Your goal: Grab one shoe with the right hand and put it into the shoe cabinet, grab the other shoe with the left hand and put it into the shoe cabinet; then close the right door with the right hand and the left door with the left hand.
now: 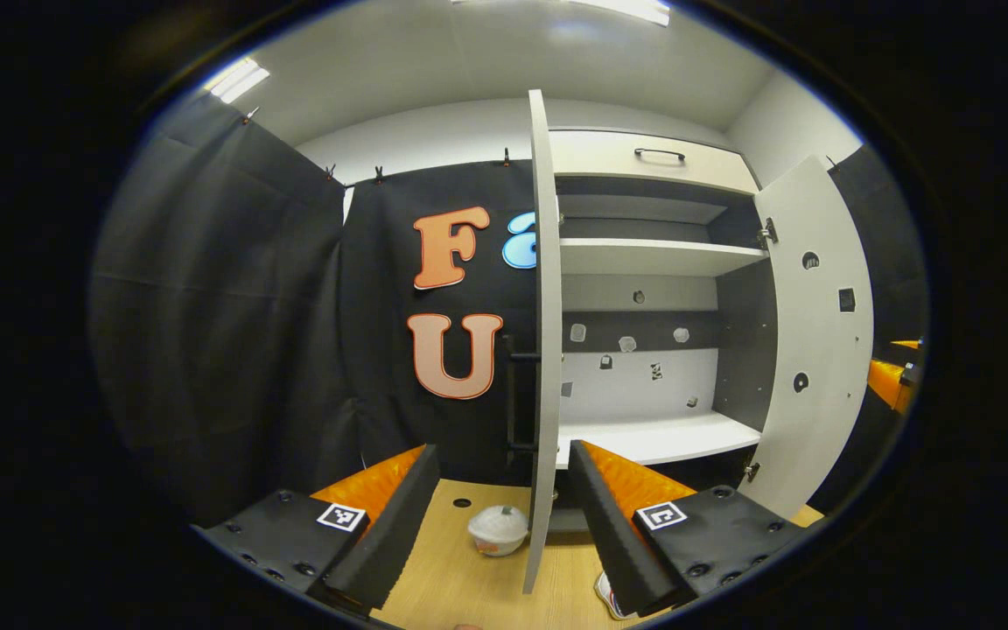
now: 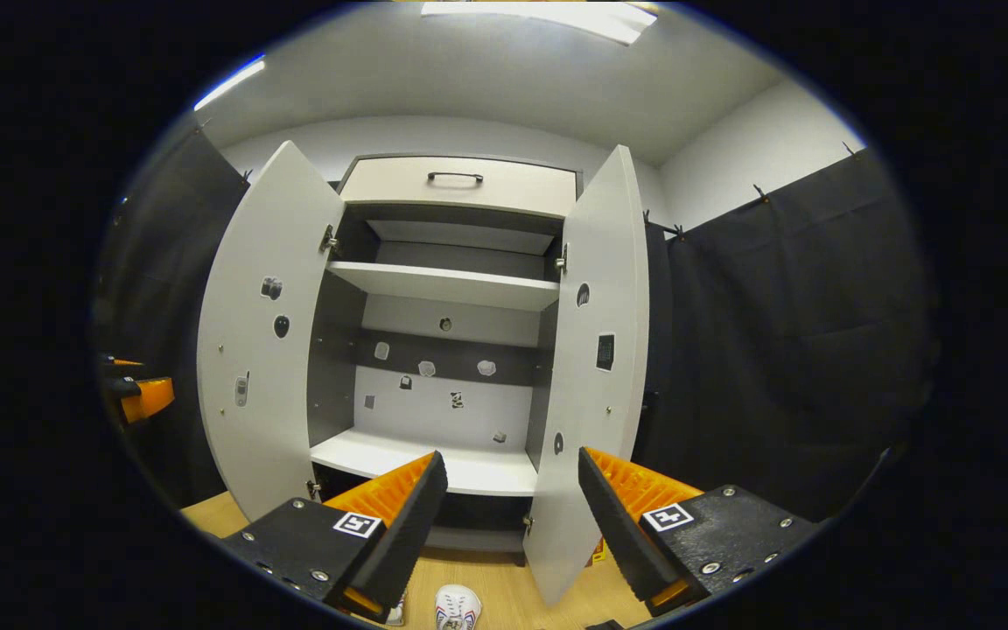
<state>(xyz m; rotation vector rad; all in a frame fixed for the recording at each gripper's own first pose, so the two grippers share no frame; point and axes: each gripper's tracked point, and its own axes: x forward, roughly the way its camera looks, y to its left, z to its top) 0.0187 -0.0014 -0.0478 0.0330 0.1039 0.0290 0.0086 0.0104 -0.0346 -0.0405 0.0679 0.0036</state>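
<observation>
The shoe cabinet stands with both doors swung out and its shelves bare. In the left gripper view a white shoe sits on the wooden floor just left of the left door, which is seen edge-on. A second shoe peeks out beside my right-hand finger. My left gripper is open above the floor, holding nothing. In the right gripper view a white shoe lies on the floor below my open right gripper. Another shoe is mostly hidden behind a finger.
The right door and the left door jut out toward me. A closed drawer with a dark handle tops the cabinet. Black cloth walls hang on both sides. The other gripper shows at the far edge.
</observation>
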